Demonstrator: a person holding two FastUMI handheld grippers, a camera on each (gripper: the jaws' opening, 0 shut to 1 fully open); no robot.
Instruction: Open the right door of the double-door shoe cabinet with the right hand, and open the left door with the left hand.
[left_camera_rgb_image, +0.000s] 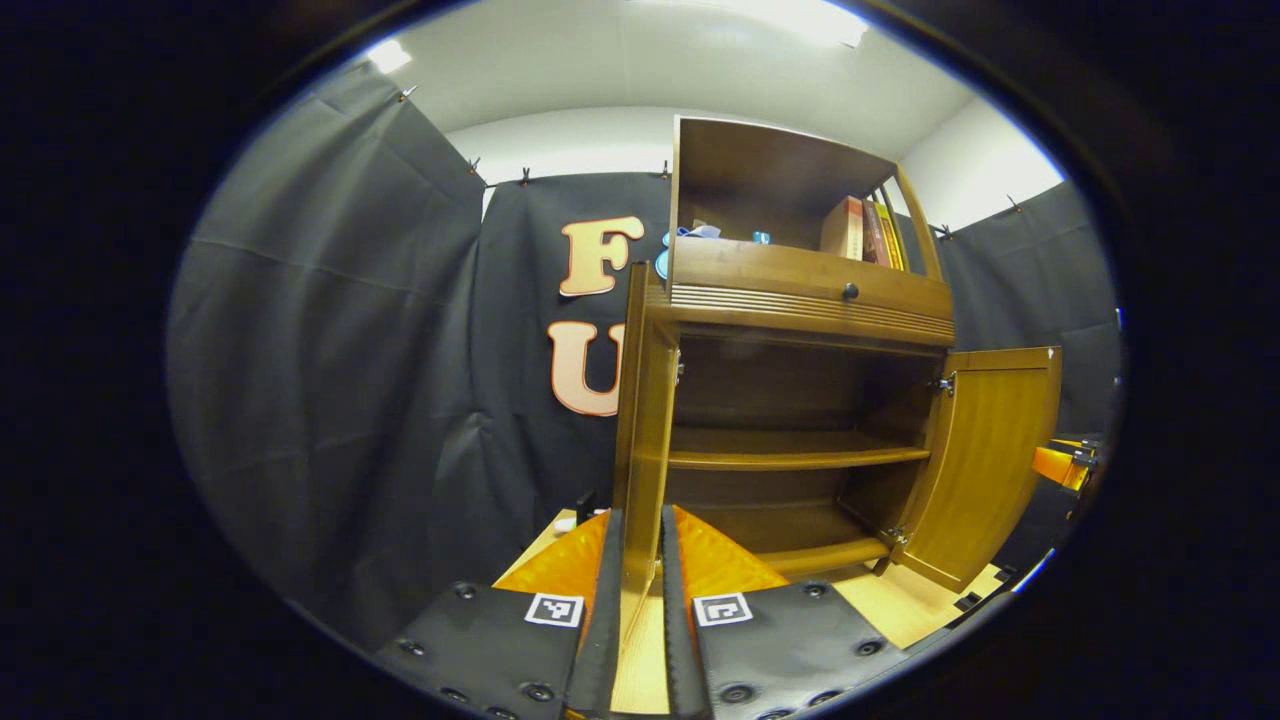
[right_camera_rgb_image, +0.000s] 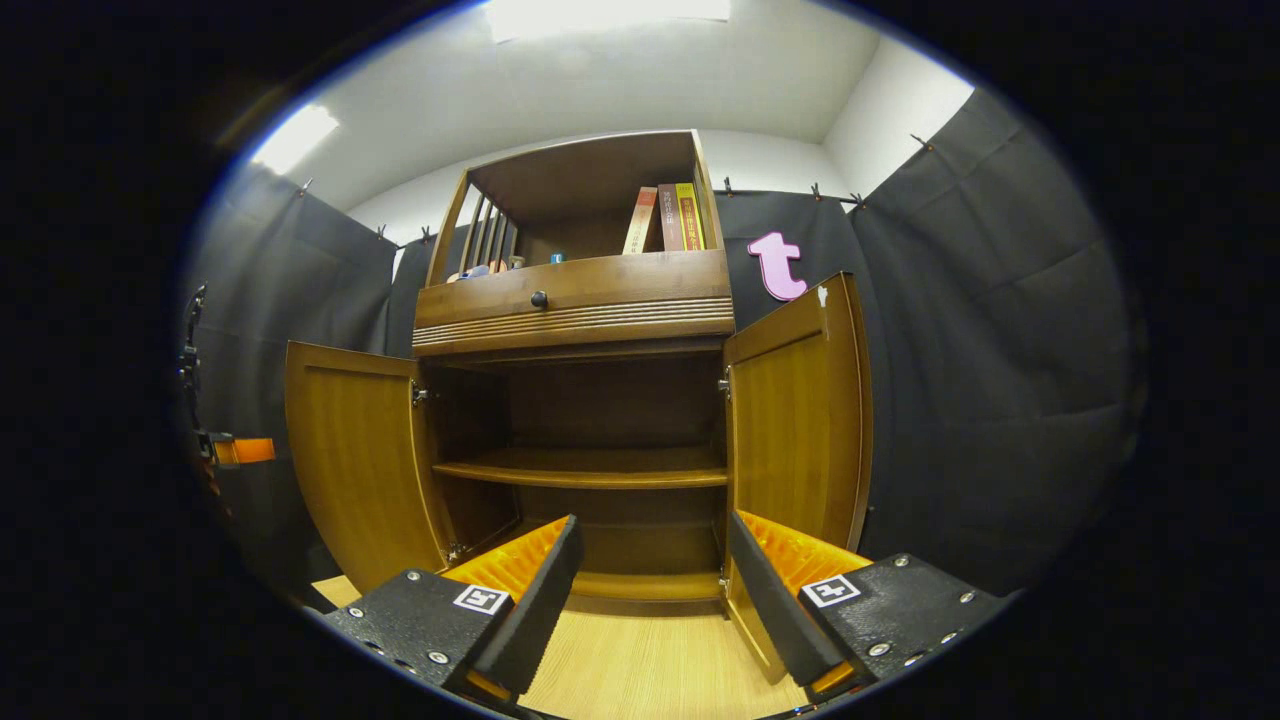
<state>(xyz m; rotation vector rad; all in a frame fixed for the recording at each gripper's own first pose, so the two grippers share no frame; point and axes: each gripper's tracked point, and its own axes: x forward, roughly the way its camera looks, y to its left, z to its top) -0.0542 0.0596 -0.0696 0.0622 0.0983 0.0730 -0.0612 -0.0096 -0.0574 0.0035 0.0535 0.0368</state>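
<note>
Shoe cabinet (right_camera_rgb_image: 575, 300): a brown wooden double-door unit standing on a pale wood floor (right_camera_rgb_image: 640, 665), with the booth's black cloth behind and beside it.
Left door (left_camera_rgb_image: 640, 440): swung out and seen edge-on in the left gripper view; in the right gripper view it stands wide open at the left of the cabinet (right_camera_rgb_image: 355, 460).
Right door (right_camera_rgb_image: 795, 420): swung outward on its hinges, its inner face showing in the right gripper view; in the left gripper view it hangs open at the far right (left_camera_rgb_image: 990, 460).
Left gripper (left_camera_rgb_image: 640, 560): its orange-and-black fingers (left_camera_rgb_image: 605, 590) sit close together, one on each side of the left door's edge, pinching the panel low down.
Right gripper (right_camera_rgb_image: 650, 570): fingers (right_camera_rgb_image: 545, 585) spread wide with nothing between them, low in front of the open compartment; the right finger sits just beside the lower edge of the right door, and I cannot tell whether it touches.
Inside: a middle shelf (right_camera_rgb_image: 590, 470) and a bottom board, both bare.
Drawer (right_camera_rgb_image: 570, 285): above the doors, closed, with a small dark round knob (right_camera_rgb_image: 539, 298).
Top shelf: an open hutch holding upright books (right_camera_rgb_image: 665, 218) at the right and some small blue and pale items at the left, too small to name.
In the way: the two open doors flank the compartment; its front is unobstructed between them.
</note>
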